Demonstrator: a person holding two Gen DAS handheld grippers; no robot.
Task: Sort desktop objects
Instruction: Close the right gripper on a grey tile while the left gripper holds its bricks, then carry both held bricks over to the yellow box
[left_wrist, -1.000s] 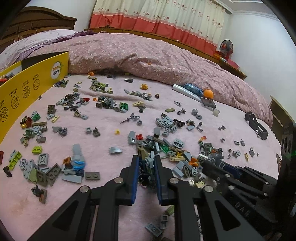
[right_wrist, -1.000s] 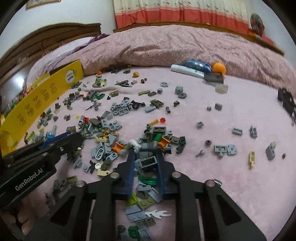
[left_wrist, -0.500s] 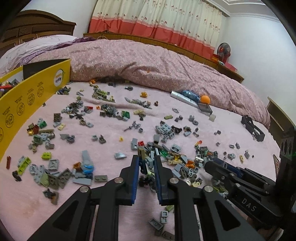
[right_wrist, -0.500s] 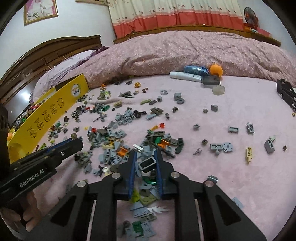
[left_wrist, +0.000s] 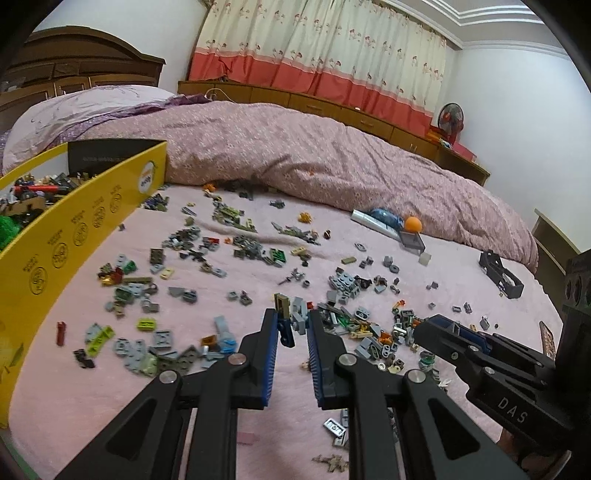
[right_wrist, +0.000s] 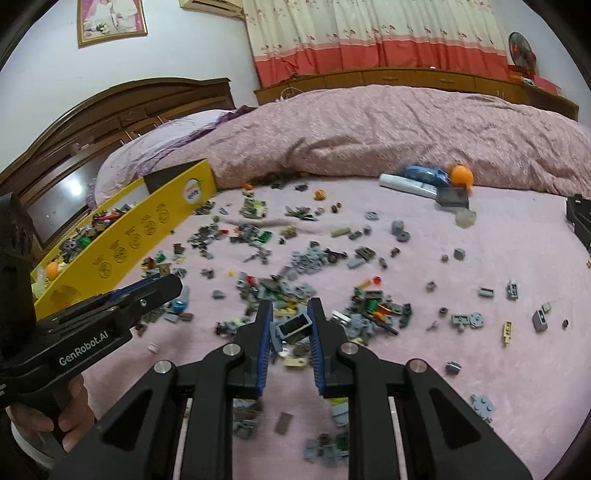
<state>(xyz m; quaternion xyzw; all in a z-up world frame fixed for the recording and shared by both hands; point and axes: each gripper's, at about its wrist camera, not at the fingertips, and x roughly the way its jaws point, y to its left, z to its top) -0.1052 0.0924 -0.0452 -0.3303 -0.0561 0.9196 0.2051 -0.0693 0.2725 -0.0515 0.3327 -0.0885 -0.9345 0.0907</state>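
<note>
Left gripper (left_wrist: 291, 325) clamped on small clump of grey, tan and dark-blue plastic bricks (left_wrist: 290, 314), frame centre. Right gripper (right_wrist: 291, 323) clamped on grey hollow rectangular brick (right_wrist: 294, 325). Yellow cardboard box (left_wrist: 74, 236) at left edge, nearer left gripper.

Even indoor light, fisheye warping, slight motion blur

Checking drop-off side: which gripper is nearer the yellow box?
Left. The left gripper hangs beside the yellow box wall, while the right gripper sits farther out over the brick pile, on the far side of the left one.
</note>
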